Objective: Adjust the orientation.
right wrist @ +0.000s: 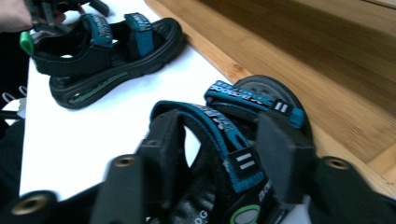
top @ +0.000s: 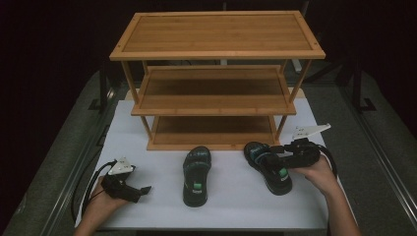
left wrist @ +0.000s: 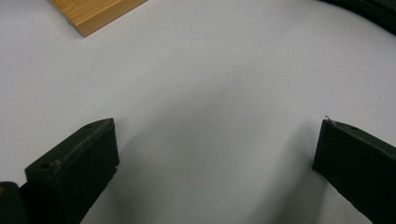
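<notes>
In the high view, a three-tier bamboo rack (top: 216,78) stood at the far side of the white surface (top: 147,206), and two black sandals with teal straps lay in front of its lowest shelf. The right gripper (top: 275,158), held in the person's right hand (top: 319,173), reached in from the right, its jaws set across the middle of the right sandal (top: 269,167), whose toe pointed toward the rack. The left sandal (top: 196,175) lay well apart to the far side of those jaws, alone between the two grippers. The left gripper (top: 140,191), held in the left hand (top: 105,204), hovered low over bare surface, the left sandal lying ahead of its jaws and apart from them. In the left gripper view, the two black jaws stood wide apart with nothing between them; a corner of the rack (left wrist: 93,16) lay ahead and to their left, and a dark edge of a sandal (left wrist: 369,11) showed ahead and to their right. In the right gripper view, the jaws straddled the teal strap (right wrist: 224,135) of the right sandal (right wrist: 261,98), one pad on each side and close against it, though whether they pressed firmly could not be told. The rack's bottom shelf (right wrist: 303,60) ran just beside the sandal's toe, and the left sandal (right wrist: 112,56) lay farther ahead to the left.
</notes>
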The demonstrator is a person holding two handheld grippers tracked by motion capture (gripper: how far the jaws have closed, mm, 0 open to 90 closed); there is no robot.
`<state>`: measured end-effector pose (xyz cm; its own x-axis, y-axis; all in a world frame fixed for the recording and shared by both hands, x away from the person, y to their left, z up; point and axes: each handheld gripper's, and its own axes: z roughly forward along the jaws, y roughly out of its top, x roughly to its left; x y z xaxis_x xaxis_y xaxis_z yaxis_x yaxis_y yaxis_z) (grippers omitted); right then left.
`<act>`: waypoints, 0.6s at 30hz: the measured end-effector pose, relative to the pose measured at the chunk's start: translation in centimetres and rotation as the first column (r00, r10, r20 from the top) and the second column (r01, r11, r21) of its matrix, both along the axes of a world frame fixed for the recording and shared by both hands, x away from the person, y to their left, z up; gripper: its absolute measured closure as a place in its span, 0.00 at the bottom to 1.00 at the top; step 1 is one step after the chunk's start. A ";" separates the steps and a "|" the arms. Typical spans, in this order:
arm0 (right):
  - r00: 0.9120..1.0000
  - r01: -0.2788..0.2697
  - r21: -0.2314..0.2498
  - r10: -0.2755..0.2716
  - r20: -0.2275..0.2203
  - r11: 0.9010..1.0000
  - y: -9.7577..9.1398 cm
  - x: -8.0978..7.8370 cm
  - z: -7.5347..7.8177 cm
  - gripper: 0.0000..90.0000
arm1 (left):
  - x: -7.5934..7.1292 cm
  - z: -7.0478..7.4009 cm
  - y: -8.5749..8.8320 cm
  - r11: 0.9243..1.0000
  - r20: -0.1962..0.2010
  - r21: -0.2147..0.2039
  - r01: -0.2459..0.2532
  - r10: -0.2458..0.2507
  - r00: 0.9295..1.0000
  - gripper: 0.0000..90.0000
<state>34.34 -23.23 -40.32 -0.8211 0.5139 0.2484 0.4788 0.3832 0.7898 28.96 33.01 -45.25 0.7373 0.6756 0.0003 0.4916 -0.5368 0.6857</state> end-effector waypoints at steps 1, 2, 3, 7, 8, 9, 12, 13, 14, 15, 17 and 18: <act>1.000 -0.002 0.000 0.002 -0.003 1.000 0.0 0.0 0.0 0.60 | 0.0 0.0 0.0 1.000 0.000 0.000 0.000 0.000 1.000 0.00; 1.000 -0.004 -0.001 0.004 -0.002 1.000 0.0 0.0 0.0 0.63 | 0.0 0.0 0.0 1.000 0.000 0.000 0.000 0.000 1.000 0.00; 1.000 -0.005 -0.005 0.005 0.002 1.000 0.0 0.0 0.0 0.68 | 0.0 0.0 0.0 1.000 0.000 0.000 0.000 0.000 1.000 0.00; 1.000 -0.018 -0.012 0.018 0.002 1.000 -0.1 -0.3 0.0 0.77 | 0.0 0.0 0.0 1.000 -0.001 0.000 0.000 0.000 1.000 0.00; 1.000 -0.016 -0.018 0.016 0.007 1.000 -0.1 -0.4 0.1 0.77 | 0.0 0.0 0.0 1.000 -0.001 0.000 0.000 0.000 1.000 0.00; 1.000 -0.018 -0.019 0.018 0.008 1.000 -0.1 -0.4 0.1 0.77 | 0.0 0.0 0.0 1.000 -0.001 0.000 0.000 0.000 1.000 0.00; 1.000 -0.016 -0.011 0.016 0.011 1.000 -0.2 -0.5 0.1 0.78 | 0.0 0.0 0.0 1.000 0.000 0.000 0.000 0.000 1.000 0.00; 1.000 -0.016 -0.007 0.016 0.012 1.000 -0.3 -0.5 0.1 0.78 | 0.0 0.0 0.0 1.000 -0.001 0.000 0.000 0.000 1.000 0.00; 1.000 -0.015 -0.004 0.015 0.015 1.000 -0.3 -0.6 0.2 0.78 | 0.0 0.0 0.0 1.000 -0.001 0.000 0.000 0.000 1.000 0.00; 1.000 -0.011 -0.002 0.011 0.020 1.000 -0.3 -0.7 0.3 0.78 | 0.0 0.0 0.0 1.000 -0.001 0.000 0.000 0.000 1.000 0.00; 1.000 -0.013 0.003 0.013 0.021 1.000 -0.3 -0.8 0.5 0.78 | 0.0 0.0 0.0 1.000 -0.001 0.000 0.000 0.000 1.000 0.00; 1.000 -0.013 0.005 0.013 0.022 1.000 -0.2 -0.8 0.6 0.79 | 0.0 0.0 0.0 1.000 -0.001 0.000 0.000 0.000 1.000 0.00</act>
<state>33.49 -23.44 -39.75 -0.8331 0.5017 0.2331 0.4562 0.3849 0.8023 28.97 33.01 -45.25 0.7373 0.6755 -0.0001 0.4921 -0.5371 0.6851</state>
